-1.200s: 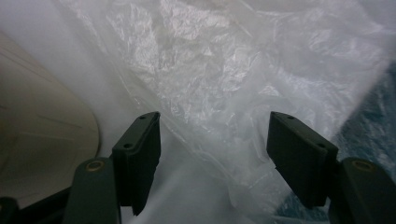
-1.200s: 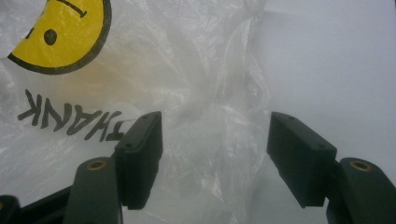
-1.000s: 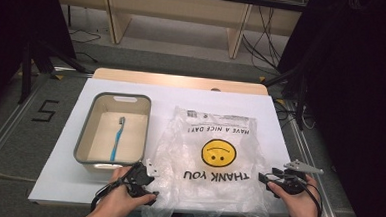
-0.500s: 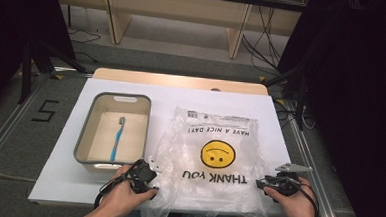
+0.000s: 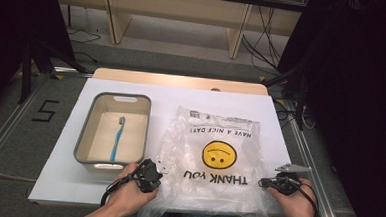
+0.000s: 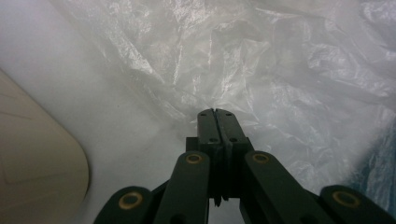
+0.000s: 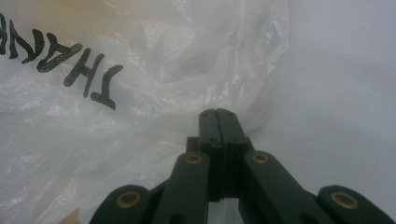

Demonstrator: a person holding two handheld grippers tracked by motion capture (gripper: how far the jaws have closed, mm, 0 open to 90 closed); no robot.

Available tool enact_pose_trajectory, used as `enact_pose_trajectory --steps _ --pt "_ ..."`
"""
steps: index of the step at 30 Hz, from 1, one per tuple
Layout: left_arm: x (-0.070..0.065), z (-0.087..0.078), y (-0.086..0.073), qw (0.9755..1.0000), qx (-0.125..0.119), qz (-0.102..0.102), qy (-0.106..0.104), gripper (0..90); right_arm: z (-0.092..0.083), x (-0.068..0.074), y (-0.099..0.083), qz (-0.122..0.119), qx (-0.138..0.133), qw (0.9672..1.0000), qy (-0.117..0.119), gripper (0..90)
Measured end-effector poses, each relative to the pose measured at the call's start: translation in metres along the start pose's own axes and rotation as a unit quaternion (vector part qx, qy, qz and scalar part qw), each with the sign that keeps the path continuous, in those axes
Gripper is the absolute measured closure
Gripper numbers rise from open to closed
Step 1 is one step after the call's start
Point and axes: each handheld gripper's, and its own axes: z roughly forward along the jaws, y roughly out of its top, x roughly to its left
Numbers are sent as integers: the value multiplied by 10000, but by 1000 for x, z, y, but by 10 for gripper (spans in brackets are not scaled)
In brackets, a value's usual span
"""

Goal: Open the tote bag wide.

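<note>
at the near edge of the table, the left gripper (image 5: 153, 172) is held in the left hand (image 5: 126, 192) at the near left corner of a clear plastic bag (image 5: 213, 159). in the left gripper view its black jaws are seen pressed flat together, with the tip (image 6: 215, 114) set against the crinkled film of the bag (image 6: 261, 70); whether any film is pinched between them cannot be told. a rounded beige corner of the bin (image 6: 32, 172) is seen at the left of that view.

the right gripper (image 5: 268, 182) is held in the right hand (image 5: 296, 206) at the bag's near right corner, with a grey three-cornered plate on top. in the right gripper view its jaws are likewise seen closed, the tip (image 7: 217, 114) set at the gathered edge of the bag (image 7: 140, 93); a grip on the film cannot be confirmed.

the bag is laid flat on the white table cover (image 5: 280, 123), its long axis running from near to far. its thin, glossy film is wrinkled all over. the black words "thank you" are printed nearest the person and upside down to them, a yellow smiley face (image 5: 218, 154) beyond that, and a second line of text farther on, near the far edge.

to the left of the bag, just beside it, a rectangular grey-rimmed bin (image 5: 85, 133) with a beige inside and rounded corners is placed. a blue toothbrush (image 5: 117, 139) is laid in it, its long axis near to far, with the bristled head at the far end.

beyond the cover, a strip of wooden tabletop (image 5: 177, 80) is seen.
</note>
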Motion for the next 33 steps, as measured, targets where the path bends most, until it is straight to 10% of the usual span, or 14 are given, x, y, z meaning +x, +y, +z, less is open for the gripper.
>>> enact_pose_trajectory --steps 18,33 --pt "7 -20 44 9983 -502 69 298 895 -14 -2 3 285 -469 9982 -249 900" --pt "33 -17 85 9964 -725 -285 345 895 -16 -4 5 387 -664 9966 -313 900"
